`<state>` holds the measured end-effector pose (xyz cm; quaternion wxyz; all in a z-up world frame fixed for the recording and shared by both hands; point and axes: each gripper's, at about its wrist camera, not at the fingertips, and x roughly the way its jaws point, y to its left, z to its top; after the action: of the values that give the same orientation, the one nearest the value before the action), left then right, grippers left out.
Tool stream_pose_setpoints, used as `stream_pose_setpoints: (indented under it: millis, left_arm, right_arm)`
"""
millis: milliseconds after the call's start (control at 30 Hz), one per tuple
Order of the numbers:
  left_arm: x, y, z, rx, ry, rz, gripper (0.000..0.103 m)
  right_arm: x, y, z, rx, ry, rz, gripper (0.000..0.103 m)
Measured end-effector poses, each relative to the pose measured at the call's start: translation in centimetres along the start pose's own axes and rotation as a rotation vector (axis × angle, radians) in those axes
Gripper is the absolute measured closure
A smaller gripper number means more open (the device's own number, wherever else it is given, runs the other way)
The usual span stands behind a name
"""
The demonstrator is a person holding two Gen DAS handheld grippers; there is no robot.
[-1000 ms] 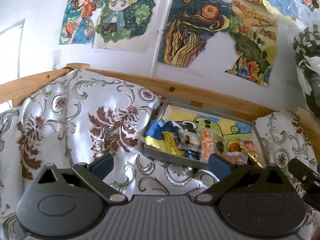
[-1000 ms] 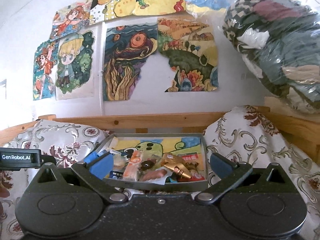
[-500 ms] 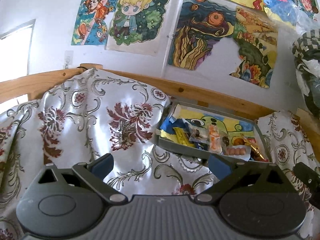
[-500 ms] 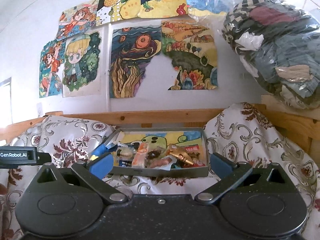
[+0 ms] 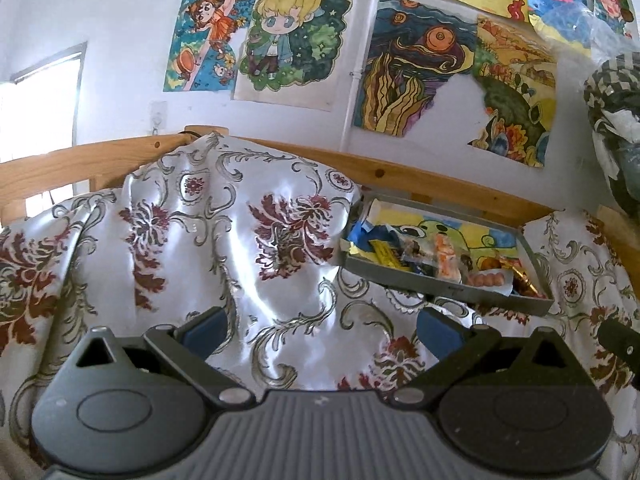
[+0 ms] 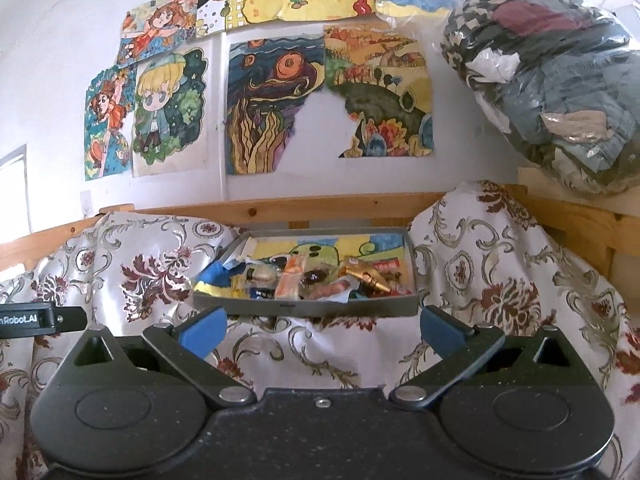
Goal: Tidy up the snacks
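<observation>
A grey tray (image 6: 304,309) lined with a cartoon drawing holds several wrapped snacks, among them a gold packet (image 6: 366,277), an orange packet (image 6: 291,283) and a blue wrapper (image 6: 216,272). It rests on floral cloth straight ahead in the right wrist view. My right gripper (image 6: 320,326) stands open just short of the tray's near wall, nothing between its fingers. In the left wrist view the tray (image 5: 444,288) lies ahead and to the right, with its snacks (image 5: 446,258) in a row. My left gripper (image 5: 320,330) is open over the cloth, empty.
Shiny floral cloth (image 5: 224,240) bulges up left of the tray and again on the right (image 6: 504,264). A wooden rail (image 6: 320,208) runs behind, under a wall of drawings (image 6: 276,100). A plastic bag of clothes (image 6: 560,80) sits at upper right. The left gripper's body (image 6: 28,317) shows at left.
Both grippers have drawn back from the tray, which now looks smaller and farther off. The left view has swung left, showing more cloth. Both stayed open.
</observation>
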<state>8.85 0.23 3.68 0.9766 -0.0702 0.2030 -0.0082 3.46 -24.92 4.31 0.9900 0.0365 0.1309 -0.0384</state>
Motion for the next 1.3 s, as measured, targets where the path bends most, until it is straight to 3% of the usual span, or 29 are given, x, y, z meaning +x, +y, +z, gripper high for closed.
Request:
stream_pose_setpoints:
  millis: [733, 1300]
  left_arm:
    - [-4.1, 0.9, -2.9, 0.053, 0.021, 0.017, 0.000]
    - [-4.9, 0.7, -4.1, 0.088, 0.067, 0.041, 0.000]
  right_arm:
    - [-3.8, 1.8, -1.7, -0.019, 0.066, 0.023, 0.001]
    - [-4.4, 2.3, -3.0, -0.007, 0.155, 0.029, 0.001]
